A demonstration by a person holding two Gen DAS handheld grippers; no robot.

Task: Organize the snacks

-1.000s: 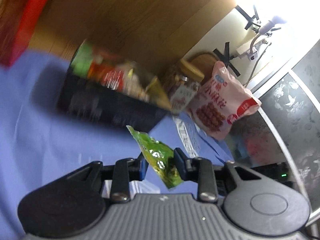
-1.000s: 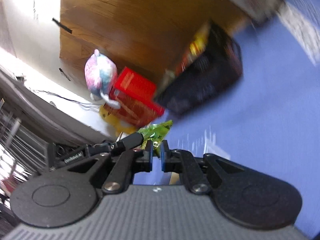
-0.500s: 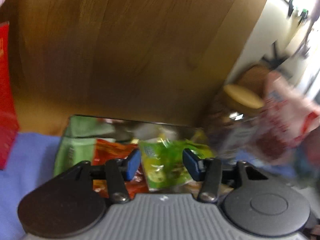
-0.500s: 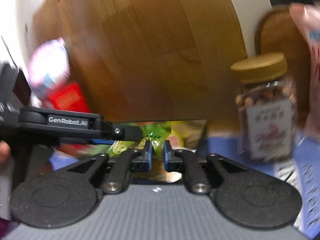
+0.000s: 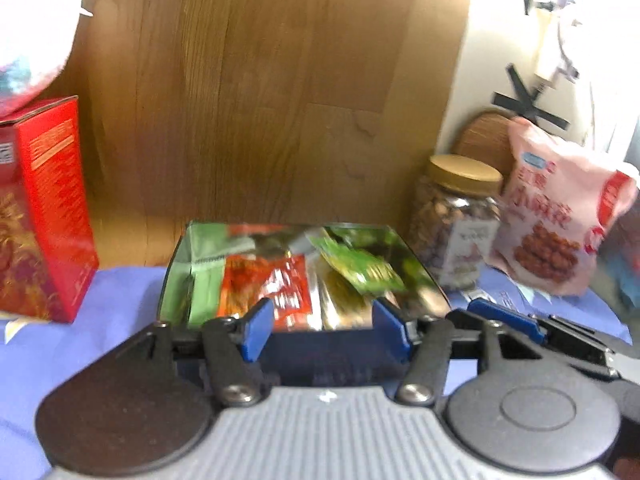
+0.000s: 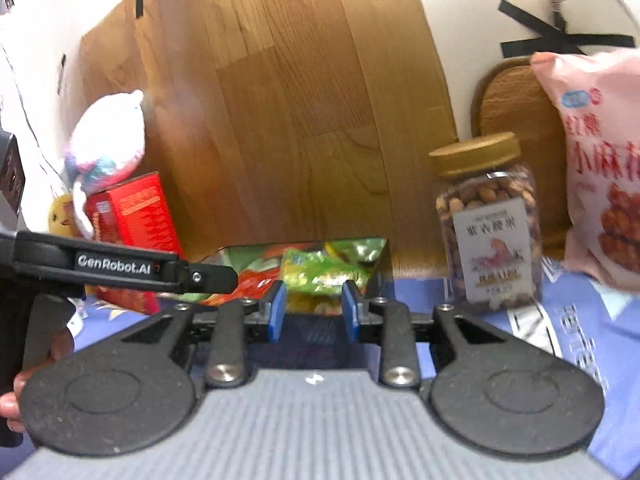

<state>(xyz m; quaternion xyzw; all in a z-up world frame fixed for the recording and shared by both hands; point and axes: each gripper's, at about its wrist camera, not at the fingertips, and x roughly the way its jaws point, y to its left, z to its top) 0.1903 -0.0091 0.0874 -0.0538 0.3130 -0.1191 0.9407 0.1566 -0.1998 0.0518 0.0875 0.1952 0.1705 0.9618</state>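
Observation:
A dark box (image 5: 332, 352) full of snack packets stands on the blue cloth against the wooden board. A green packet (image 5: 356, 268) lies on top of the other packets inside it; it also shows in the right wrist view (image 6: 320, 272). My left gripper (image 5: 324, 330) is open and empty just in front of the box. My right gripper (image 6: 312, 312) is open and empty, close beside the left one, its fingers (image 6: 277, 312) before the box (image 6: 312, 332).
A red carton (image 5: 44, 232) with a plush toy (image 6: 106, 148) on it stands left of the box. A nut jar (image 6: 490, 232) and a pink snack bag (image 6: 600, 168) stand to the right. Blue cloth (image 5: 112, 304) covers the table.
Both grippers carried the green packet to the box, then opened. The packet now lies in the box and both grippers are empty.

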